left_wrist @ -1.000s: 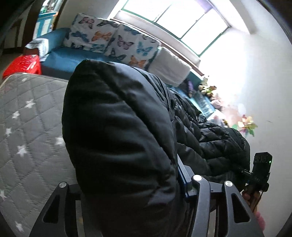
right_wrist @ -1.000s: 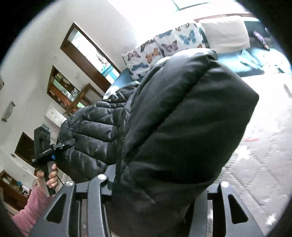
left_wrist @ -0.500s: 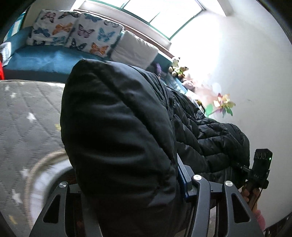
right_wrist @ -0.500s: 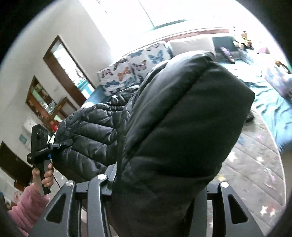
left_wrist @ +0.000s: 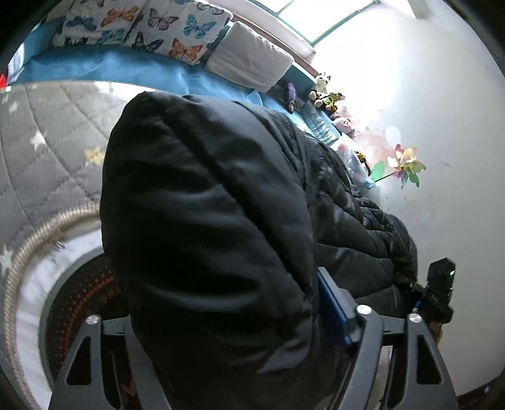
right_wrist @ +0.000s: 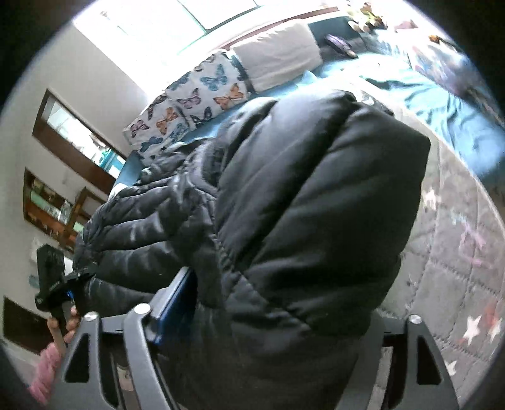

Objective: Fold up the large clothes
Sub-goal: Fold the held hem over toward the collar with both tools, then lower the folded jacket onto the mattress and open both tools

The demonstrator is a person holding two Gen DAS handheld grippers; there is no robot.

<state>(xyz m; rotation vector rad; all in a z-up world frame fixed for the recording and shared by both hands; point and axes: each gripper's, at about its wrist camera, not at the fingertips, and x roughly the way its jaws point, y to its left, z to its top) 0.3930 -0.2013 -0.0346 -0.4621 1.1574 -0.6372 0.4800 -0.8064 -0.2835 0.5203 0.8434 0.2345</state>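
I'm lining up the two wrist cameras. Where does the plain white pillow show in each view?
Left wrist: white pillow top centre, right of the butterfly cushions.
Right wrist: white pillow top centre, also right of the butterfly cushions.
Shared landmark: the black puffer jacket filling both pictures.

Black quilted jacket, grey star-patterned mat, butterfly-print cushions

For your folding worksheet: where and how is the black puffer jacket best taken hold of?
Take the black puffer jacket by its padded edges, one at each end, coming in from the near side. It hangs stretched between the left tool and right tool, so both ends need support. Both tools' jaws are opening, the padding still between them.
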